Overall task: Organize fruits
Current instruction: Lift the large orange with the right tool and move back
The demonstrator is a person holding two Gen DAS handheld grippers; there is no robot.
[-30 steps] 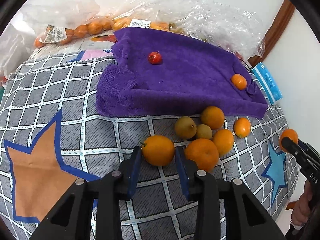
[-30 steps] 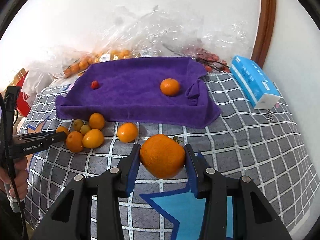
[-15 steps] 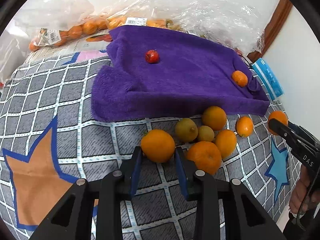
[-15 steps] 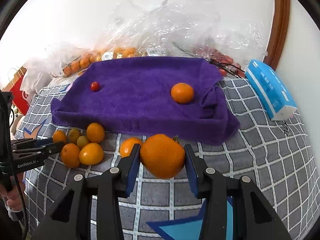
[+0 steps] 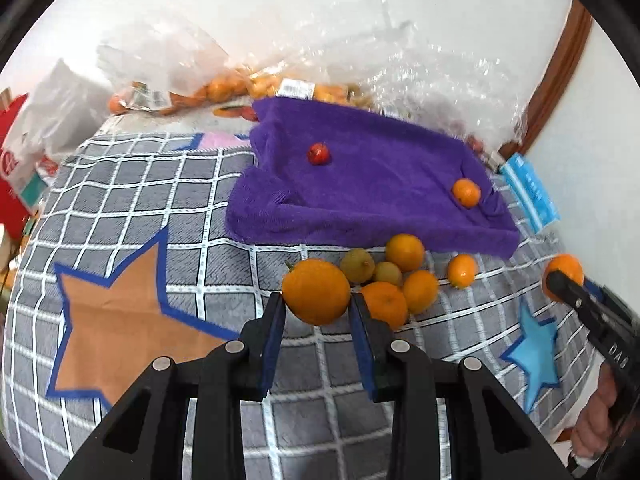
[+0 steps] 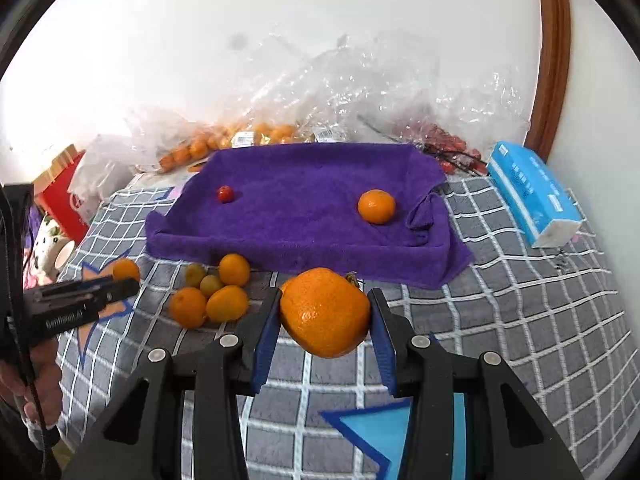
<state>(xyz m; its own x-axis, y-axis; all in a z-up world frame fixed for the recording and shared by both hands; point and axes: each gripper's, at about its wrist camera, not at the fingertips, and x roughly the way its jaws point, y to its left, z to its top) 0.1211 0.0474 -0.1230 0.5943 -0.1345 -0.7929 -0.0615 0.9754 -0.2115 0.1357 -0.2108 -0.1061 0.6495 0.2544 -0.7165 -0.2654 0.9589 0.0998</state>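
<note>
Checked cloth [image 5: 120, 184] | left gripper [image 5: 317, 307] tilted down, pinching orange [image 5: 316, 291] | right gripper [image 6: 325, 316] tilted down, pinching bigger orange [image 6: 325, 312]

Orange [image 5: 316, 297] between left fingers [image 5: 273, 334]

Fruit pile [image 5: 394, 276] before towel [image 5: 372, 196]

Bright daylight, fisheye warp, slight blur
</note>
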